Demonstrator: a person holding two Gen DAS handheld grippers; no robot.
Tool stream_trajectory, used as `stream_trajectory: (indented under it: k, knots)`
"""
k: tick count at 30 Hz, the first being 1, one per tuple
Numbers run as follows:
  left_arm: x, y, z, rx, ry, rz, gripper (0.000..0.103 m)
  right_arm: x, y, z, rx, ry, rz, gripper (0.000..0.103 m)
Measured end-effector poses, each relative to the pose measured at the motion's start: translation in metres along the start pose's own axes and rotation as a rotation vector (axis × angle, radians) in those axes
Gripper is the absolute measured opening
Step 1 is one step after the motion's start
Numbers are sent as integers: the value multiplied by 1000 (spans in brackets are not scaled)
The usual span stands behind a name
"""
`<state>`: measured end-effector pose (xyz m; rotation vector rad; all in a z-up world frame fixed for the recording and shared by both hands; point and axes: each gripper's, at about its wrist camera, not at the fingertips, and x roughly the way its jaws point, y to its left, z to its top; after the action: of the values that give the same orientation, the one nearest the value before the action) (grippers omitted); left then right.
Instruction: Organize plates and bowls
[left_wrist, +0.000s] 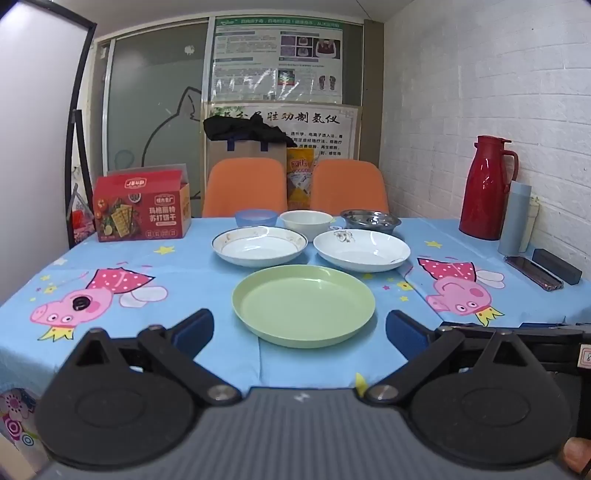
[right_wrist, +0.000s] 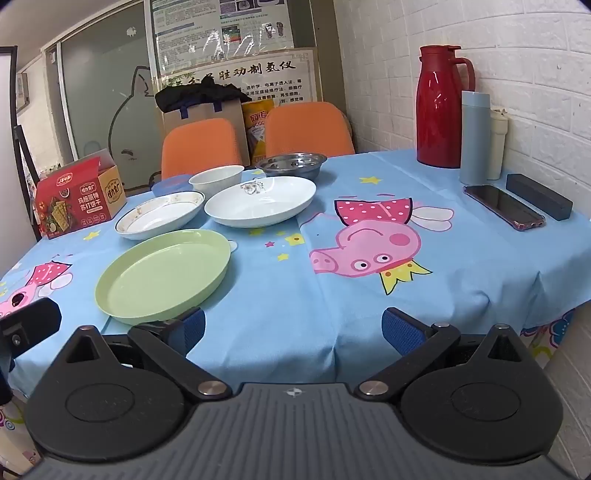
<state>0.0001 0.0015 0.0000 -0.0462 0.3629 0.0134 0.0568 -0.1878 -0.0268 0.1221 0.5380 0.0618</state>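
A green plate (left_wrist: 303, 304) (right_wrist: 164, 271) lies nearest on the blue tablecloth. Behind it lie a white plate with a brown rim (left_wrist: 259, 245) (right_wrist: 160, 215) and a white plate with a grey drawing (left_wrist: 364, 249) (right_wrist: 260, 201). Further back stand a blue bowl (left_wrist: 256, 218), a white bowl (left_wrist: 306, 221) (right_wrist: 216, 179) and a steel bowl (left_wrist: 370, 220) (right_wrist: 291, 164). My left gripper (left_wrist: 300, 334) is open and empty, just in front of the green plate. My right gripper (right_wrist: 293, 330) is open and empty, to the right of the green plate.
A red cracker box (left_wrist: 142, 206) stands at the back left. A red thermos (right_wrist: 441, 107), a grey-blue flask (right_wrist: 474, 138), a phone (right_wrist: 504, 206) and a black case (right_wrist: 539, 201) sit at the right by the brick wall. Two orange chairs (left_wrist: 295, 188) stand behind the table.
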Motion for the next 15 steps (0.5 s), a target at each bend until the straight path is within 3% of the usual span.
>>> stream_trajectory:
  k: [15]
  knots:
    - [-3, -5, -5, 18, 2, 0, 98, -3, 3, 0, -4, -8, -1, 103]
